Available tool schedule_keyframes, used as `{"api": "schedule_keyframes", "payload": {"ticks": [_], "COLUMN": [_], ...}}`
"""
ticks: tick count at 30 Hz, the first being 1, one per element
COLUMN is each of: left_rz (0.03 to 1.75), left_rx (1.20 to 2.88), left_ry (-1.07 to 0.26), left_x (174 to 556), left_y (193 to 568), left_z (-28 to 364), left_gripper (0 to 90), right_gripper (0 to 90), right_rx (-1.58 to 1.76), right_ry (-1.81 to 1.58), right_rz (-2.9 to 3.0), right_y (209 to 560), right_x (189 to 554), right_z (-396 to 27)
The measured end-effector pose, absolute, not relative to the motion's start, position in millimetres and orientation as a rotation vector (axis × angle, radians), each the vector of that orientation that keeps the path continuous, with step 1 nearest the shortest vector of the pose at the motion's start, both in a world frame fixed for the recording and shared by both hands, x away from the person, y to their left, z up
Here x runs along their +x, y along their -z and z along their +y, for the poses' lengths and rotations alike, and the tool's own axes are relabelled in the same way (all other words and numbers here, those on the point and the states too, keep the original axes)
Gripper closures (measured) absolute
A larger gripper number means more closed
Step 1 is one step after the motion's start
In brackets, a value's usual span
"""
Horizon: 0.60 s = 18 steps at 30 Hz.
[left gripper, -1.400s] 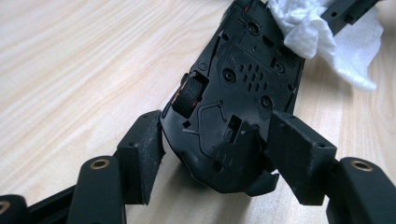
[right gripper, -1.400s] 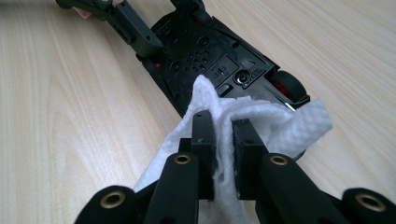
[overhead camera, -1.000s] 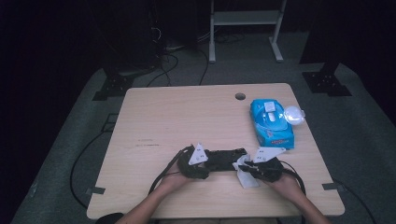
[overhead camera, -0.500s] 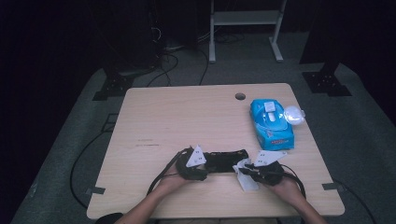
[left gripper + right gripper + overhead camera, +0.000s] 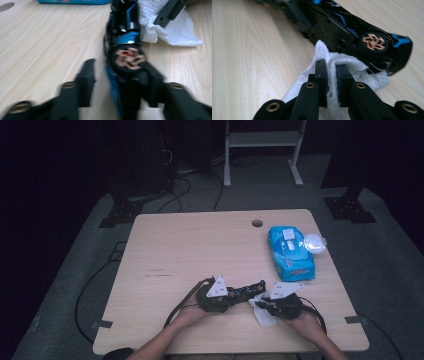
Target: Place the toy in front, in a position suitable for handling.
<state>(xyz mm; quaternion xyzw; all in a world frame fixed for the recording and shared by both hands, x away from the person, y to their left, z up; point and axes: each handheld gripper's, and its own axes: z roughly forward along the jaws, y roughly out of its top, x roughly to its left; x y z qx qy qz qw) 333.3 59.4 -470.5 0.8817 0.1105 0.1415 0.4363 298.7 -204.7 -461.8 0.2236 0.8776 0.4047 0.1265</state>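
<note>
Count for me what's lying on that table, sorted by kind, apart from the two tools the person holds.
Toy car, black with blue trim: 1
White tissue, loose sheet: 1
Blue tissue pack: 1
Small clear plastic piece beside the pack: 1
Total: 4

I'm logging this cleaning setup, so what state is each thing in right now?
Toy car: tipped on its side, between the left gripper's jaws.
Left gripper: jaws have just been closing around the car.
White wipe: crumpled, pinched.
Right gripper: shut on the wipe.
Wipes pack: lying flat, lid open.
</note>
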Motion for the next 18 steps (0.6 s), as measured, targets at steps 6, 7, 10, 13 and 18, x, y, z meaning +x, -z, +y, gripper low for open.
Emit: {"api": "schedule_keyframes", "payload": {"ticks": [6,7,10,13,18], "left_rz": [0.305,0.314,0.343,0.334,0.339], "left_rx": [2.177,2.171,2.144,2.148,2.120], "left_ry": [-0.351,-0.361,-0.327,-0.335,-0.346], "left_x": [340,342,345,345,344], "left_y": [470,470,470,470,467], "left_z": [67,68,71,72,76], "left_gripper": [64.9,65.0,65.2,65.2,65.7], "right_gripper": [81.6,81.6,81.3,81.3,81.6], "right_rx": [0.670,0.667,0.678,0.693,0.696], "right_ry": [-1.309,-1.317,-1.345,-1.388,-1.407], "right_rz": [2.480,2.460,2.425,2.414,2.425], "right_y": [443,438,427,425,425], "right_x": [298,299,307,316,332], "right_z": [-207,-205,-188,-163,-127]}}
